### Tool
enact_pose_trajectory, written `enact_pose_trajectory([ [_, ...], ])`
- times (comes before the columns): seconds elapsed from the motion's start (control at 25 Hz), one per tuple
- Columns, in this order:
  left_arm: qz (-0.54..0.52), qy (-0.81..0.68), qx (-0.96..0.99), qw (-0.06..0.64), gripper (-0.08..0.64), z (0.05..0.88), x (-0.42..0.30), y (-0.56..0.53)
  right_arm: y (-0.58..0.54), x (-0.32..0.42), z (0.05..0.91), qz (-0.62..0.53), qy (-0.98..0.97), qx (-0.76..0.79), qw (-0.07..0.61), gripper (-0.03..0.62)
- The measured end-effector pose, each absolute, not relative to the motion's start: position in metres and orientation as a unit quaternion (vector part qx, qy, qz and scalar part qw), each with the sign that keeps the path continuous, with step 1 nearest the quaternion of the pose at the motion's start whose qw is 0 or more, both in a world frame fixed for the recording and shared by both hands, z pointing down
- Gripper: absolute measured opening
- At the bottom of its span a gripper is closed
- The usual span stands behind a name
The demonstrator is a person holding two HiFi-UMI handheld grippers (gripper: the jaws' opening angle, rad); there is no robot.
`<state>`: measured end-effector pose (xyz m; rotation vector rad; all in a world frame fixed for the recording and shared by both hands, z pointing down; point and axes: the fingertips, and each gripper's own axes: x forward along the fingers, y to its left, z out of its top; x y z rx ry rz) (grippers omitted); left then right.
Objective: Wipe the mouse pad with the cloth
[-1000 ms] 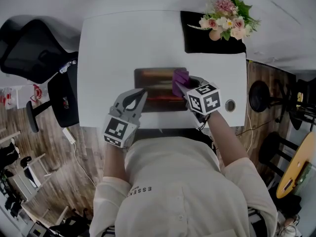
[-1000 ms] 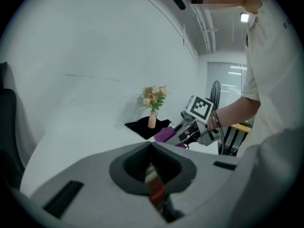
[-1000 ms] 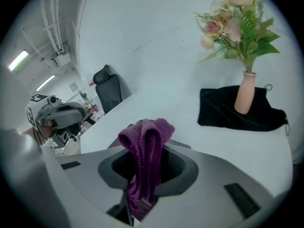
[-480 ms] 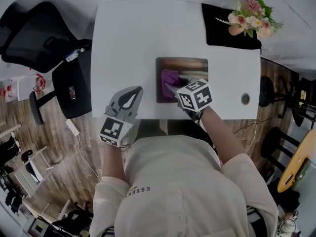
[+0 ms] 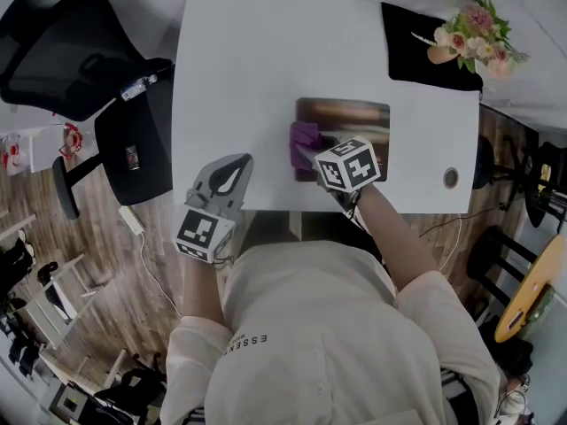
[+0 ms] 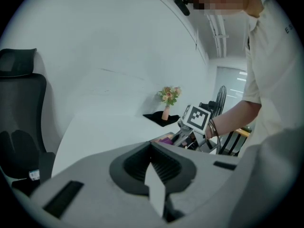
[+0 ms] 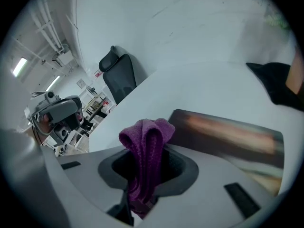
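The mouse pad (image 5: 350,131) is a dark rectangle with a brownish print, lying near the white table's (image 5: 239,69) front edge. My right gripper (image 5: 306,153) is shut on a purple cloth (image 5: 306,136), which rests on the pad's left edge. In the right gripper view the cloth (image 7: 144,156) bulges up between the jaws, with the pad (image 7: 228,137) just beyond to the right. My left gripper (image 5: 236,168) is shut and holds nothing; it hangs over the table's front edge, left of the pad. Its own view shows the shut left gripper (image 6: 154,189) and the right gripper (image 6: 195,122) beyond.
A vase of flowers (image 5: 478,29) stands on a black cloth (image 5: 425,47) at the table's far right corner. A round cable hole (image 5: 451,178) sits right of the pad. A black office chair (image 5: 62,51) stands left of the table.
The right gripper has dragged the purple cloth leftward across the pad, from its right part to its left edge. The left gripper stays by the table's front edge.
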<state>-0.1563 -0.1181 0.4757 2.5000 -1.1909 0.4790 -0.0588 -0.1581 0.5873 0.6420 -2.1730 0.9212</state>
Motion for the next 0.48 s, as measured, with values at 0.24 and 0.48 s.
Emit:
enact_pose_trajectory([
  [0.24,0.174,-0.41,0.88,0.164,0.0,0.478,-0.148,-0.12,-0.162,-0.046,0.59,0.352,-0.835,0.249,0.343,0.11],
  [0.48,0.179,-0.403,0.882,0.166,0.0,0.478,-0.128,-0.126,-0.167,-0.019,0.59,0.367,-0.83,0.257,0.332,0.11],
])
